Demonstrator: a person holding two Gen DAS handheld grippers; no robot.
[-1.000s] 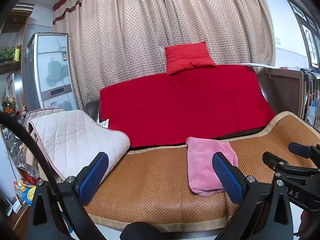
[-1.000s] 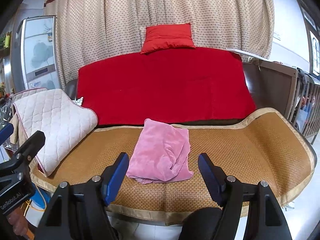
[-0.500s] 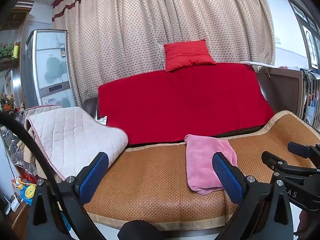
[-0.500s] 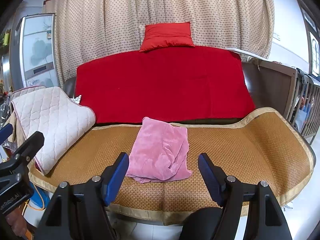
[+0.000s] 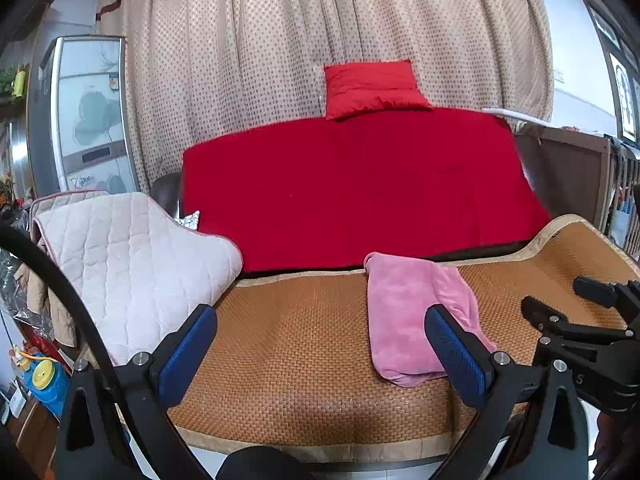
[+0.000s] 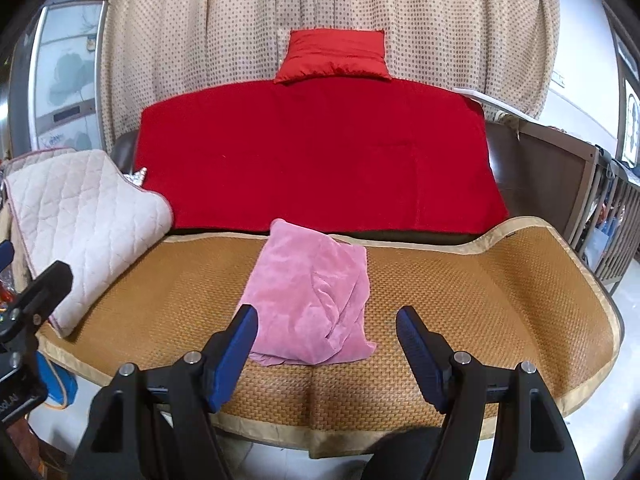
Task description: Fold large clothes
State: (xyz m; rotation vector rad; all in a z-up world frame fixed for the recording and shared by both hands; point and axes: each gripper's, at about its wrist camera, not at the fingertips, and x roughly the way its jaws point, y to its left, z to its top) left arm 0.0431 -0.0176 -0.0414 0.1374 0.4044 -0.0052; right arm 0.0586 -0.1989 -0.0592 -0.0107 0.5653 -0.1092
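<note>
Rumpled pink garment (image 6: 310, 296) on woven mat (image 6: 480, 300)

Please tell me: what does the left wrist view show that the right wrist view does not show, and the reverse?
Only the left wrist view shows the yellow and blue toy on the floor and the left gripper with both its open fingers. Only the right wrist view shows the right gripper with both fingers, open and empty, and the mat's far right end. Both show the pink garment on the mat, the red cover, the red pillow, the quilted pad and the curtain.

Left gripper (image 5: 320, 354) and right gripper (image 6: 326, 346) both gape wide, holding nothing.
</note>
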